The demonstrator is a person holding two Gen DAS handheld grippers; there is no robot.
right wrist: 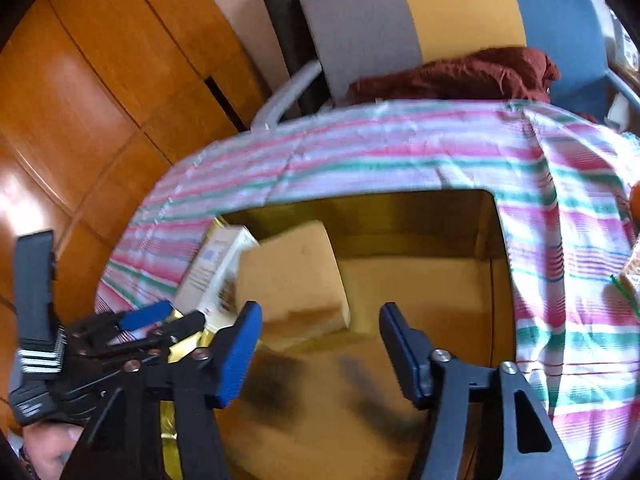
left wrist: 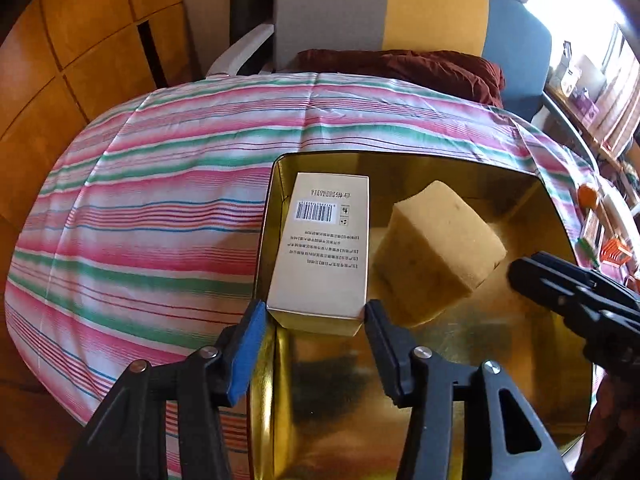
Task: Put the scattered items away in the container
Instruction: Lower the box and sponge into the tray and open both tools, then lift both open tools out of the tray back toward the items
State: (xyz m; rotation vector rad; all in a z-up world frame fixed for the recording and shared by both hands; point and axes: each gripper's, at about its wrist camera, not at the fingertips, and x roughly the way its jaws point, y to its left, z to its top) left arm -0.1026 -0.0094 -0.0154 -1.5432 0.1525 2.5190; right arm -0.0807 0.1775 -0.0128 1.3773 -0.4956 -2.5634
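Note:
A gold tin (left wrist: 460,352) sits open on the striped cloth. My left gripper (left wrist: 316,314) is shut on the near end of a pale barcode box (left wrist: 324,248), which leans against the tin's left wall. Beside the box, a yellow sponge block (left wrist: 436,252) lies tilted inside the tin. From the right, one of the right gripper's fingers (left wrist: 560,292) reaches over the tin. In the right wrist view my right gripper (right wrist: 320,332) stands open over the tin (right wrist: 400,216) with nothing between its pads. The sponge (right wrist: 292,276) sits just beyond it. At the left, the left gripper (right wrist: 168,316) holds the box (right wrist: 216,268).
A pink, green and white striped cloth (left wrist: 160,208) covers the table. Behind the table is a chair with a maroon cloth (left wrist: 400,64) on it, and wooden panelling (left wrist: 80,40) lies to the left. Orange items (left wrist: 588,194) lie at the table's right edge. A person's hand (right wrist: 52,448) shows at the lower left.

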